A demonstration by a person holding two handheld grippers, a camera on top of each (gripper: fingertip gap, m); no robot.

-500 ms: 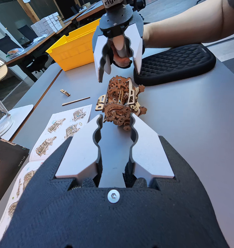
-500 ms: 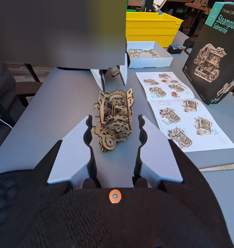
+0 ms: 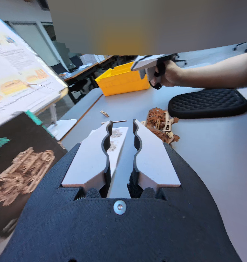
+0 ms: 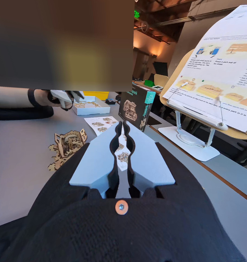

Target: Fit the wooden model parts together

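The partly built wooden model [image 3: 161, 126] stands on the grey table [image 3: 205, 156], just right of my left gripper [image 3: 122, 123] and apart from it. My left gripper is open and empty, held above the booklet [image 3: 118, 136]. In the right wrist view the model [image 4: 69, 143] sits left of my right gripper [image 4: 122, 123], whose fingers are nearly closed on nothing. The right gripper [image 3: 134, 68] shows raised at the back of the left wrist view. The left gripper [image 4: 72, 97] shows far left in the right wrist view.
A yellow bin [image 3: 124, 80], a black padded rest [image 3: 207, 104], a small wooden piece [image 3: 104, 113] and a thin stick [image 3: 117, 121] lie on the table. A white tray of rings [image 4: 91, 107], the kit box [image 4: 135, 107] and an instruction stand [image 4: 190, 141] sit to the right. Some 20 cm of space lies between my two pairs of fingers.
Both grippers have lifted and pulled away from the model, the left swinging left, the right swinging right. The right gripper has closed. The model stays on the table.
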